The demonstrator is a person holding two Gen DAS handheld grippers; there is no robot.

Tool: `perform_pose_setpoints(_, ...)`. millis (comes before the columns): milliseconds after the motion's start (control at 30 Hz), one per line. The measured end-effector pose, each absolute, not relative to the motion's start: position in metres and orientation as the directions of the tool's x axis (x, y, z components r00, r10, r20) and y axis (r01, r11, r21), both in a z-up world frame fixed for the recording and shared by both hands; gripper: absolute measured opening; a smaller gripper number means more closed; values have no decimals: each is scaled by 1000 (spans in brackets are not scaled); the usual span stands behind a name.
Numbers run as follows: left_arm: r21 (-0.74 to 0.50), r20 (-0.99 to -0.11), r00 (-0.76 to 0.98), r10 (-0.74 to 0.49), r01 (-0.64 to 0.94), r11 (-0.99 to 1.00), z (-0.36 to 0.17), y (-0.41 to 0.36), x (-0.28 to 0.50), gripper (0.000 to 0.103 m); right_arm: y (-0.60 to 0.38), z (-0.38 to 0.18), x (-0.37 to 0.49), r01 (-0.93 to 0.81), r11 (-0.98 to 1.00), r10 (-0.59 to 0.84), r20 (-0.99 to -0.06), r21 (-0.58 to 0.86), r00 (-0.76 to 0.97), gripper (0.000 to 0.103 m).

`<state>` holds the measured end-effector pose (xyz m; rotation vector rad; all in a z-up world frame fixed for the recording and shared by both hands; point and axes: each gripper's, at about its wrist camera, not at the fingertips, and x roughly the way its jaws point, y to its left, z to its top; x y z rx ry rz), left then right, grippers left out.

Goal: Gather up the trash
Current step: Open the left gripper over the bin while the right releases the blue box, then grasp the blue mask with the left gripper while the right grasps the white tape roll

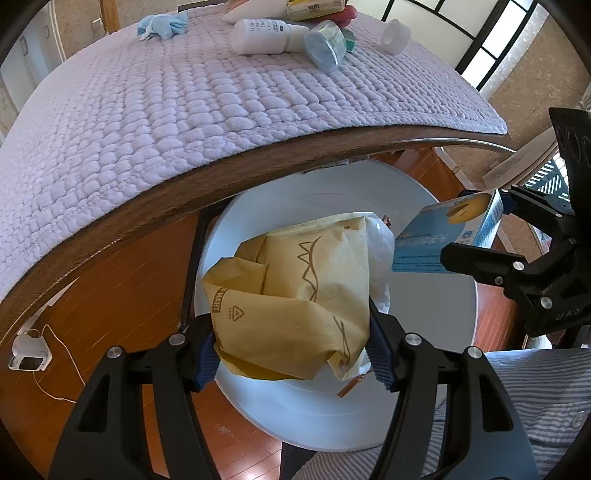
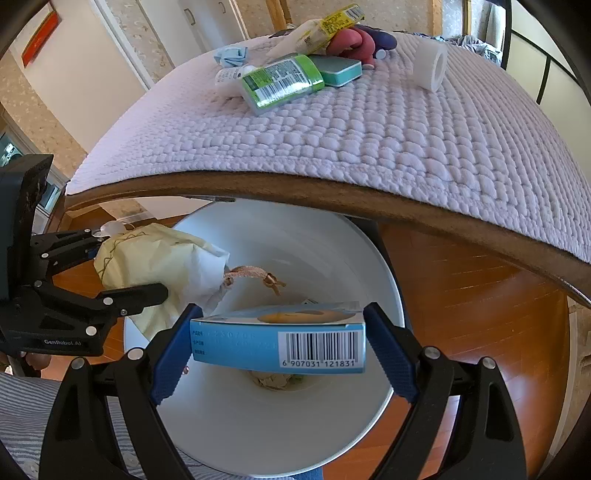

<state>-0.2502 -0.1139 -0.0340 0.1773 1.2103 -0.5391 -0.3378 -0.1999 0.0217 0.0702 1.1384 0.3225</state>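
Note:
My left gripper [image 1: 293, 350] is shut on a crumpled yellow paper bag [image 1: 295, 280], holding it over the open white bin [image 1: 424, 306]. A white plastic scrap and a braided brown handle [image 2: 251, 275] hang from the bag [image 2: 155, 258]. To the right, my right gripper [image 2: 279, 332] is shut on a light blue carton with a barcode [image 2: 277, 343], also above the bin [image 2: 295, 251]. The left wrist view shows the same carton [image 1: 447, 232] in that gripper [image 1: 484, 229]. Crumpled paper [image 2: 275, 380] lies at the bin's bottom.
The wooden table edge [image 1: 258, 166] overhangs the bin, covered by a lilac quilted mat [image 1: 184, 110]. At its far side lie a white bottle [image 1: 262, 37], a green-lidded canister [image 2: 280, 81], a blue mask [image 1: 159, 26] and a white tape roll [image 2: 430, 68]. A charger [image 1: 29, 354] lies on the wood floor.

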Motion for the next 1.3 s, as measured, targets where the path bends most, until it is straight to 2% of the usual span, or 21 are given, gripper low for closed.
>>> perform_pose_setpoints(200,-157,-921,242,-306,488,859,-34,-116,-250,66,-200,20,-338,-215,952,287,-880,217,379,87)
perform_pose_setpoints(267,-167,-912,250,-324,497,852,-32,-117,-250,80,-198,23,-340,-228,952,282,-876,204,392,87)
perform_pose_setpoints(300,-170,-909,254,-330,497,851,-32,-116,-250,89,-197,26,-340,-232,955,266,-876,183,403,89)
perform_pose_setpoints(333,-182,-902,260,-346,499,847,-30,-115,-250,92,-196,28,-341,-234,960,244,-874,156,420,94)
perform_pose_setpoints(700,-181,-852,364,-375,467,865,10,-105,-245,92,-218,75,-335,-205,975,188,-799,82,572,96)
perform_pose_setpoints(900,-126,-811,481,-333,413,902,41,-101,-228,92,-237,102,-313,-179,982,165,-749,63,642,96)
perform_pose_setpoints(1100,-97,-789,545,-283,343,934,55,-86,-182,93,-242,112,-282,-178,984,140,-721,24,678,96)
perform_pose_setpoints(1300,-113,-776,580,-250,261,959,54,-70,-121,93,-260,105,-235,-90,995,89,-719,38,689,96)
